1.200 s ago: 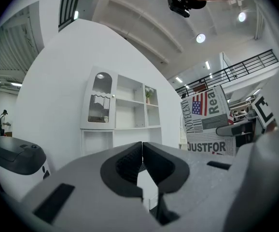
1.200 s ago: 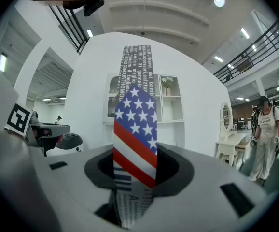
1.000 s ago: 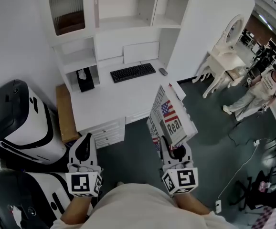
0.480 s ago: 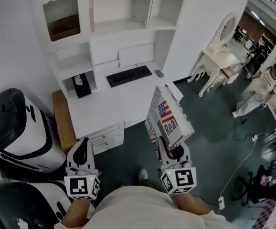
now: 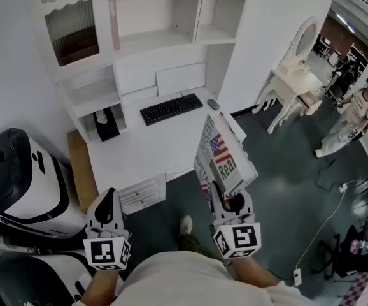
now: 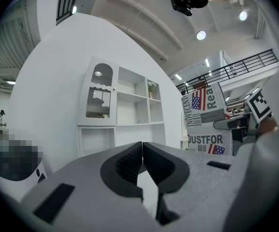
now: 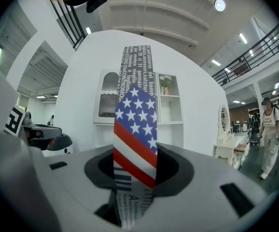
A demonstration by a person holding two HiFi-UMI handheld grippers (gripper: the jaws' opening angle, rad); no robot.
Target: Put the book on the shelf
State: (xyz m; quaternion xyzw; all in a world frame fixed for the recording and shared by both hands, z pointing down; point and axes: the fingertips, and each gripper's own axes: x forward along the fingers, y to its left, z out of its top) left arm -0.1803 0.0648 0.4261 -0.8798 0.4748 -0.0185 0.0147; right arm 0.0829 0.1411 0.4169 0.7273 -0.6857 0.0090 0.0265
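Between the jaws of the right gripper [image 7: 134, 167] is the book [image 7: 135, 139], clamped at its lower edge and sticking straight out along the jaws, with the stars-and-stripes spine facing that gripper's camera. From the head view you can see its newsprint-style cover with a flag and big "Real" lettering. It's up in the air over the dark floor [image 5: 279, 190], just off the front right corner of the white desk [image 5: 152, 148], so not on any shelf yet.

Over on the other side, the left gripper [image 6: 142, 154] is squeezed closed, pads touching with nothing between them. It hangs low near the desk's drawers [image 5: 142, 193].

On the desk there's a black keyboard [image 5: 171, 108] and a small dark thing [image 5: 214, 104] just beside it, maybe a mouse, can't really tell. Above sits the white shelf unit [image 5: 155, 40] with open compartments, a ribbed-glass cabinet door [image 5: 72, 24] on its left, and a dark box [image 5: 106, 125] tucked in a low cubby.

Left of the desk are bulky black-and-white machines [image 5: 25, 177]. Off to the right, well apart, stand a white vanity table [image 5: 295, 81] with an oval mirror and a person [image 5: 353, 123] in light clothes.
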